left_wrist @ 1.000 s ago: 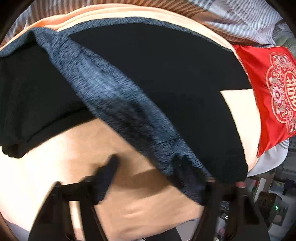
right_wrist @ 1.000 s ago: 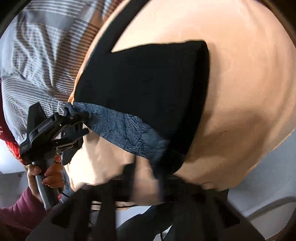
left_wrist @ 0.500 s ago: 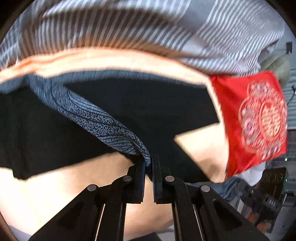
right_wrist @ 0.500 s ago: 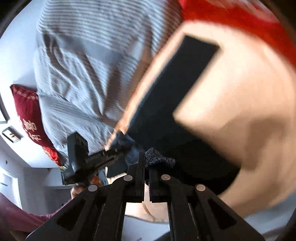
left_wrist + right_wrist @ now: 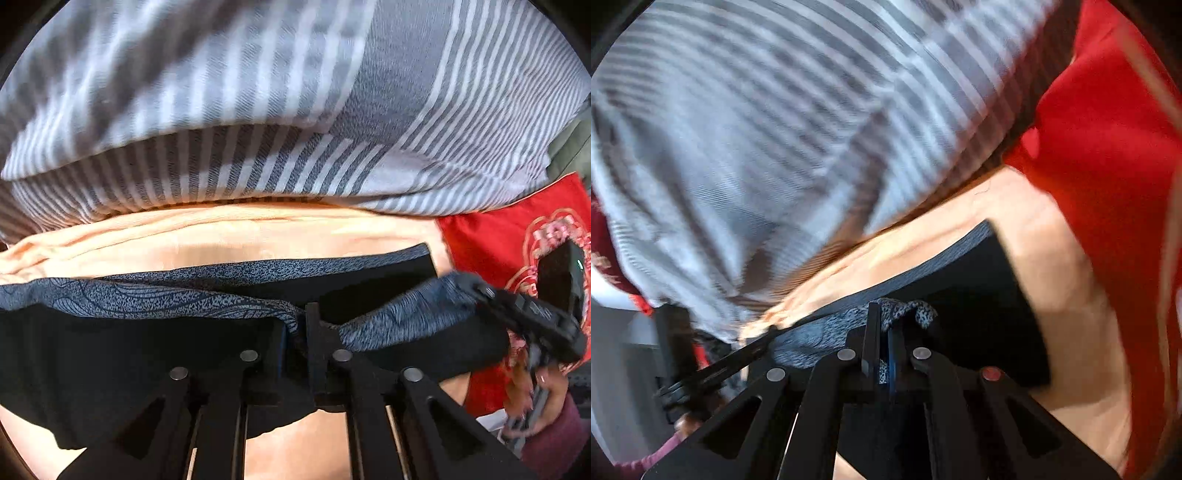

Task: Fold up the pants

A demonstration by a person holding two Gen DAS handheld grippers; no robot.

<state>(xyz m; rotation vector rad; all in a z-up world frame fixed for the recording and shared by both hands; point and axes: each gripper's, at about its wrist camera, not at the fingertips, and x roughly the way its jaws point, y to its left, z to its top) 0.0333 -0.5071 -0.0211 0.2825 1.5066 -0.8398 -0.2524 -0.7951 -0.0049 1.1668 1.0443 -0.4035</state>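
Observation:
The black pants (image 5: 110,354) with a blue-grey patterned waistband (image 5: 155,299) lie on a peach sheet (image 5: 221,236). My left gripper (image 5: 297,325) is shut on the waistband edge. My right gripper (image 5: 882,325) is shut on the same patterned band (image 5: 905,310), with black cloth (image 5: 990,306) spread to its right. The right gripper also shows in the left wrist view (image 5: 517,314), pinching the band at the right. The left gripper shows in the right wrist view (image 5: 738,358) at the lower left.
A grey and white striped duvet (image 5: 295,110) lies beyond the peach sheet. A red embroidered pillow (image 5: 517,251) sits at the right; it also shows in the right wrist view (image 5: 1108,147). A person's hand in a maroon sleeve (image 5: 546,424) holds the right gripper.
Both grippers have carried the waistband forward toward the striped duvet and come closer together. The band has folded over the black cloth. Both jaws stayed shut on it.

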